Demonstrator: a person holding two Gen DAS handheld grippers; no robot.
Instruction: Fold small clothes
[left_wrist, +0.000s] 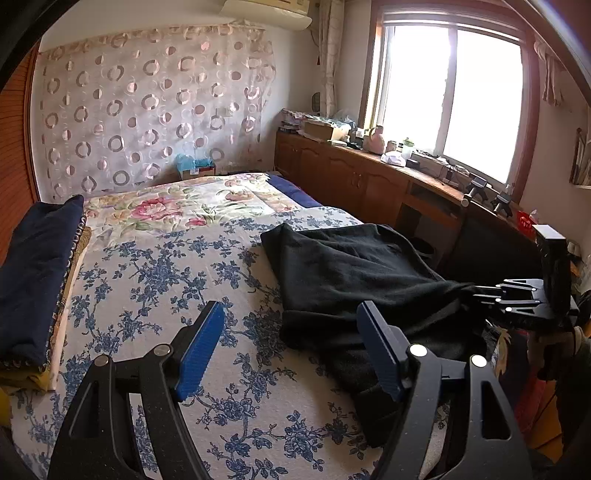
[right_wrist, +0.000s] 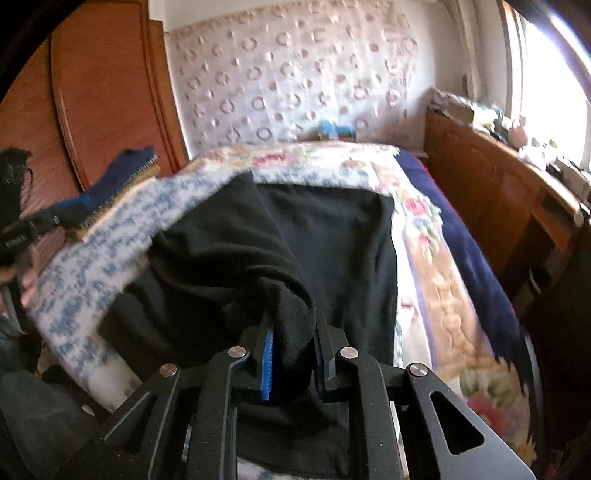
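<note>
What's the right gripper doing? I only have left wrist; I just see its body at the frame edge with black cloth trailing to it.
Observer: In the right wrist view, the right gripper is shut on a bunched fold of the black garment. Cloth fills the gap between the pads.
Operator: Is the rest of it lifted?
Observer: No. Beyond the pinched fold, the far panel lies flat on the bed, and its far edge is fairly straight.
Operator: Any slack behind the pinch?
Observer: Yes. More black cloth hangs below the pads toward the camera, covering the middle of the gripper.
</note>
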